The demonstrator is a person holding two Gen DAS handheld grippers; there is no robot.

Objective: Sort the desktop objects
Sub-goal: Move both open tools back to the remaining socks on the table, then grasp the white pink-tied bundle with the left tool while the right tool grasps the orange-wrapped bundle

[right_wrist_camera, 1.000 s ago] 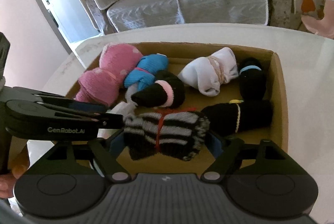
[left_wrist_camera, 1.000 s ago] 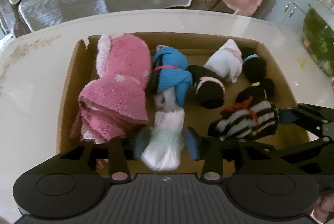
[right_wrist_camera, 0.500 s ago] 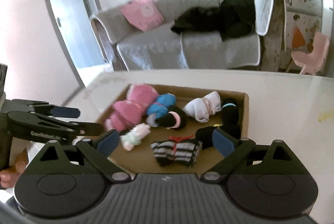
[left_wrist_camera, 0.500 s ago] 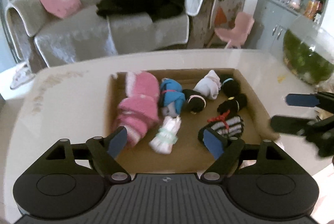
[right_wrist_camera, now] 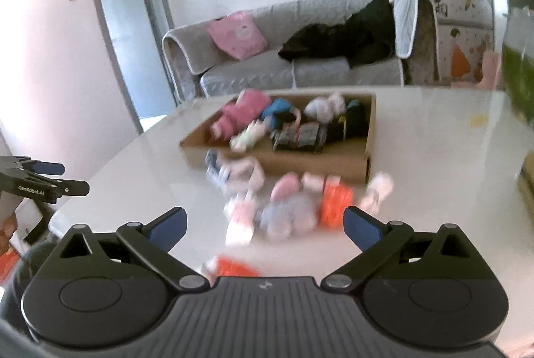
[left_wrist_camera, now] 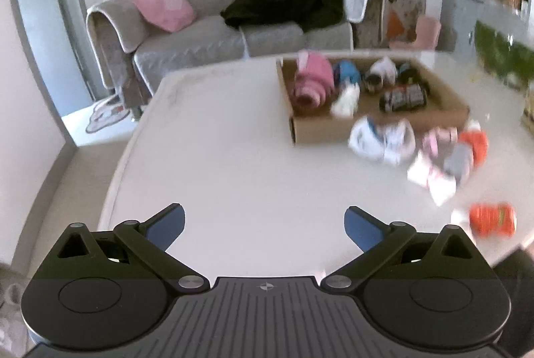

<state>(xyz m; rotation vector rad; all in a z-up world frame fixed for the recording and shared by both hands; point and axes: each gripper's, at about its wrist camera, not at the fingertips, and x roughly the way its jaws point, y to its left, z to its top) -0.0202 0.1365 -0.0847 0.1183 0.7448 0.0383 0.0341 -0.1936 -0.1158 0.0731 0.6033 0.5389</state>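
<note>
A pale surface (left_wrist_camera: 233,164) fronts a grey sofa (left_wrist_camera: 213,37). The cardboard box (right_wrist_camera: 277,159) at its far edge gathers bundled socks; loose ones (right_wrist_camera: 287,207), blurred, apparently await sorting nearer. Left claw (left_wrist_camera: 264,226) and right claw (right_wrist_camera: 263,226) are opening, empty.

Daylight is washing both views, bright and soft; glare is sitting on the table (right_wrist_camera: 430,137); socks (right_wrist_camera: 287,211) and box (left_wrist_camera: 320,129) are smearing with motion blur; fisheye is bending the edges, corners going black.
</note>
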